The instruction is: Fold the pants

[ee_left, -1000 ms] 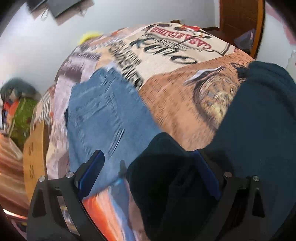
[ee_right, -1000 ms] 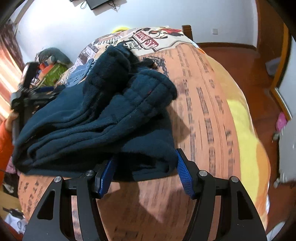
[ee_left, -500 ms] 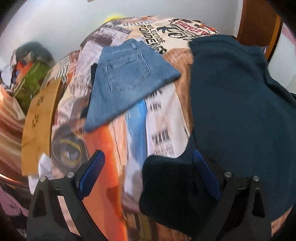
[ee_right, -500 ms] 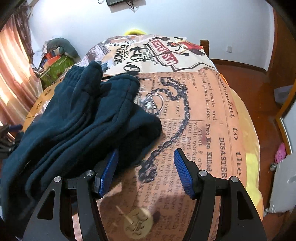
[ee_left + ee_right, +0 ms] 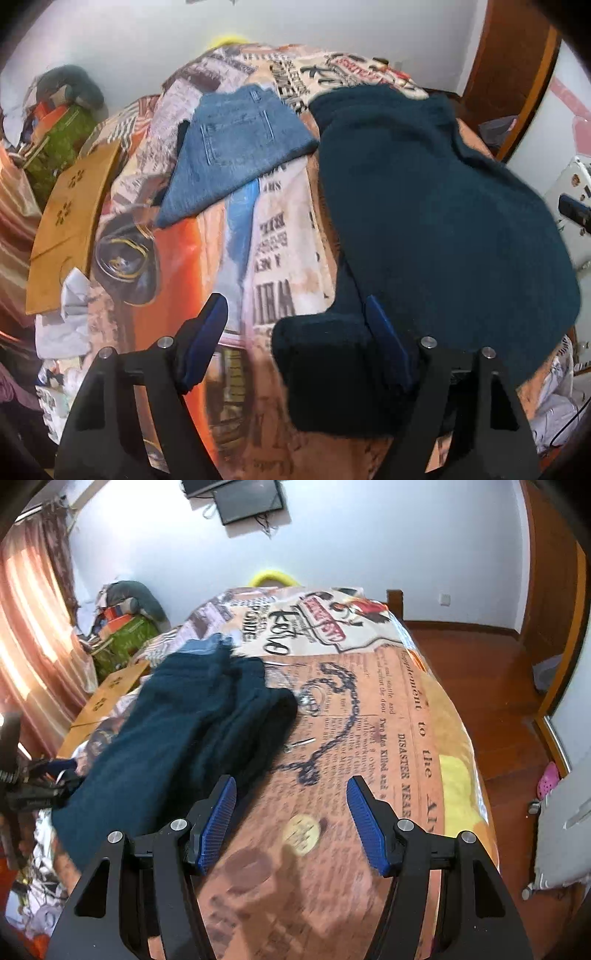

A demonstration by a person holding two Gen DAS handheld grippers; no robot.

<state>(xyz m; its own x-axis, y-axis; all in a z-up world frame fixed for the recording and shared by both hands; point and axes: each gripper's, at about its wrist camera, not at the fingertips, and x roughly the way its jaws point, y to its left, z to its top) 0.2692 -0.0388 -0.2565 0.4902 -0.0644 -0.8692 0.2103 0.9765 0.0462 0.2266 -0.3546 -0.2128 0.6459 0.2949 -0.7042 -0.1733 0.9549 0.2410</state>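
The dark teal fleece pants [image 5: 436, 206] lie spread over the printed newspaper-pattern bed cover [image 5: 273, 258], filling the right half of the left wrist view, with one cuff end hanging down at the lower centre of the frame. The left gripper [image 5: 295, 332] has that cuff between its jaws, which are closing; the cloth lies against the right-hand pad while the left-hand pad stands clear of it, so no firm grip shows yet. The right gripper [image 5: 291, 823] hovers over bare bed cover [image 5: 369, 775] at the lower centre of its view, jaws apart with nothing between them; the pants [image 5: 192, 738] lie to its left in that frame. A folded pair of blue denim jeans [image 5: 236, 147] sits at the upper centre of the left view, just beside the fleece.

To do this step well, the left jaws should probably catch all layers of the cuff squarely before any lifting, and the right gripper would likely take the matching edge so the fold travels evenly without bunching or dragging the jeans.
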